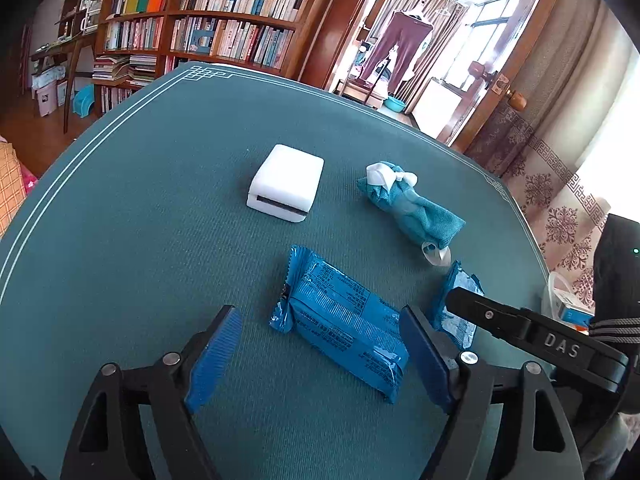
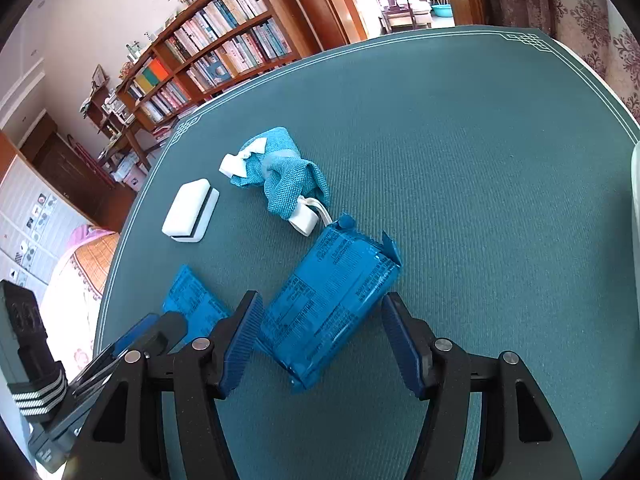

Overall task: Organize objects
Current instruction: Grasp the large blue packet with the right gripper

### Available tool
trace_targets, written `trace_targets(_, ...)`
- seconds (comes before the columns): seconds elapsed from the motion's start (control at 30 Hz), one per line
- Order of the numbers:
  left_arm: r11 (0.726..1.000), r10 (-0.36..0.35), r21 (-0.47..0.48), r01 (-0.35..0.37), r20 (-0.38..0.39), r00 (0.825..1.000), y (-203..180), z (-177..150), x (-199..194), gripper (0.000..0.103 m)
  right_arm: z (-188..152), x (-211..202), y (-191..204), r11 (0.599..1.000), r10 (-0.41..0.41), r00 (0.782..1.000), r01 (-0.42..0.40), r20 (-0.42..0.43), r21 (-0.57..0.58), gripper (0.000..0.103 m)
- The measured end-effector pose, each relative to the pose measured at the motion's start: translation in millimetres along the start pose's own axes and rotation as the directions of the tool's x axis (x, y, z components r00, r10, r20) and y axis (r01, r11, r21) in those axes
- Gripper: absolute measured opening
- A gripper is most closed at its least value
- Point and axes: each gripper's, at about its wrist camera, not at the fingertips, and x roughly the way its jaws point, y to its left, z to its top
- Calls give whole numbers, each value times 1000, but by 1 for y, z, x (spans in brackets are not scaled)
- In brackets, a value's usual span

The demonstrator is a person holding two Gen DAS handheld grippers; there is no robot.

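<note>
Blue crinkly film is the hazard: each of the two snack packets, one [image 1: 340,324] under the left tongs [image 1: 320,356] and the other [image 2: 326,308] under the right tongs [image 2: 320,344], lies flat on the green counter [image 1: 140,200], so pads closing from a slant could skid off the wrapper or shove it toward the teal cloth bundle [image 2: 280,168] and the white box [image 1: 286,184] beyond. Both tongs stand apart, clamped on nothing, tilted steeply down and straddling their packets, close beside each other
</note>
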Motion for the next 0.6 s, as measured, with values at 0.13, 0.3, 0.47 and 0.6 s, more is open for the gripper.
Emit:
trace_targets(0.13,1000,18,-13,-18,3,1000,3,-1,-5,85,2,10,10,997,-63,998,64,16,-53,67)
trace_targets(0.3,998,42,-54,-42,-4,999,10,-2,-3,85,-1,16,23,981,-117,992,122,38,-150,67)
trace_targets(0.47,996,51,-73,-52,-18,999,7,-2,-2,85,-6,13,25,961,-151,987,160,59,-225,56)
trace_targets(0.6,995,54,-86,-58,-41,998,-3,-4,3,87,-13,5,17,956,-144,988,155,61,-250,49)
